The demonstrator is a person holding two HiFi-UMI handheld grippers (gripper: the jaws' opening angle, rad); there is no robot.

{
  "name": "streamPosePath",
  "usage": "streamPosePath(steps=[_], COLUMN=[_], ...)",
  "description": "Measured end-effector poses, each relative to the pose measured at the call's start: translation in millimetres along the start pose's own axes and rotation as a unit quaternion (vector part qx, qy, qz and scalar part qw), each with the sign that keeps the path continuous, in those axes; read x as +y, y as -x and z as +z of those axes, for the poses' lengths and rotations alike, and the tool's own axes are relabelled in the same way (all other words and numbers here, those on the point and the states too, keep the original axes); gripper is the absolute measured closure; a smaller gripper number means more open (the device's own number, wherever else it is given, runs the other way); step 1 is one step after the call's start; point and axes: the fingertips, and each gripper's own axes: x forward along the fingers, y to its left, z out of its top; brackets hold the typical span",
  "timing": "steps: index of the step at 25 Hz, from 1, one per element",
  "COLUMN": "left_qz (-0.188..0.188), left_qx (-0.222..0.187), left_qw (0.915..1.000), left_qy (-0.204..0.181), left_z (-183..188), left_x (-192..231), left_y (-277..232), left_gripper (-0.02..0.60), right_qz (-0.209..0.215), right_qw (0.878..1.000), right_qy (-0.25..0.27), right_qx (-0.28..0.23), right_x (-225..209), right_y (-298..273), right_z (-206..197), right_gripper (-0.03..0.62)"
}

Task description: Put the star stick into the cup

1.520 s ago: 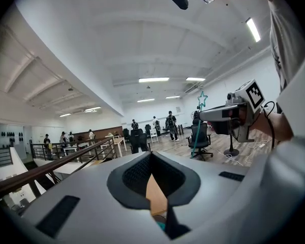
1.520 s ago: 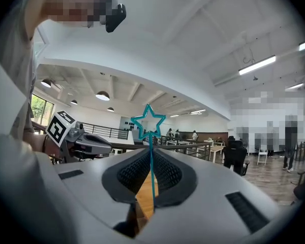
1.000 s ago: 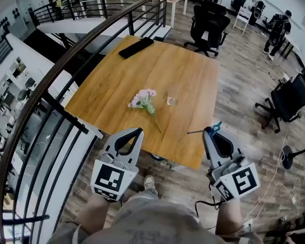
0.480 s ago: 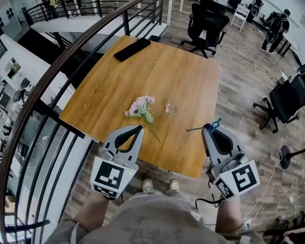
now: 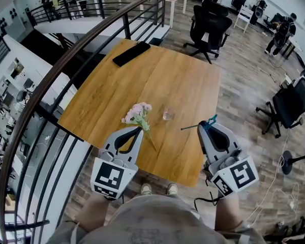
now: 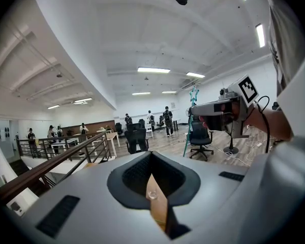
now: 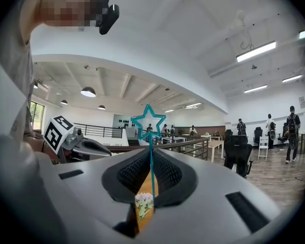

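Both grippers are held low, side by side and well apart, with the jaws pointing forward.

Left gripper (image 5: 137, 130): the jaws are closed tip to tip with nothing between them. The left marker cube (image 5: 112, 179) sits at the rear, its face upward, above the left forearm (image 5: 90, 211).

Right gripper (image 5: 207, 125): the jaws are closed on the star stick (image 5: 192, 127), gripping it near the star end. The shaft lies across the jaws and projects toward the left gripper. The right marker cube (image 5: 237, 177) sits at the rear, tilted outward, with the right forearm (image 5: 227, 216) behind it.
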Motion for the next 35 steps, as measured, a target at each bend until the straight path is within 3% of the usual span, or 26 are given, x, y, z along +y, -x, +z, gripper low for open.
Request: streamPosePath(steps=[10, 16, 22, 35], left_qz=[0.041, 0.050, 0.042, 0.007], left_qx=[-0.037, -0.034, 0.004, 0.112], left_qw=[0.9975, 0.9968, 0.9987, 0.9929], left_qy=[-0.043, -0.053, -0.028, 0.038], left_z=[37, 38, 3, -106], left_x=[34, 51, 57, 50], left_y=[-43, -82, -116, -158], left_gripper=[0.566, 0.566, 0.566, 0.565], right_qz=[0.009, 0.011, 0.025, 0.019], right_qw=[0.999, 0.999, 0.999, 0.988], right_qy=[0.001, -0.005, -0.032, -0.061], right_qx=[-0.045, -0.035, 0.009, 0.138], right_x=[-47, -73, -84, -99], right_y=[-53, -96, -137, -195], right_z=[29, 13, -32, -191], right_gripper=[0.553, 0.553, 0.553, 0.553])
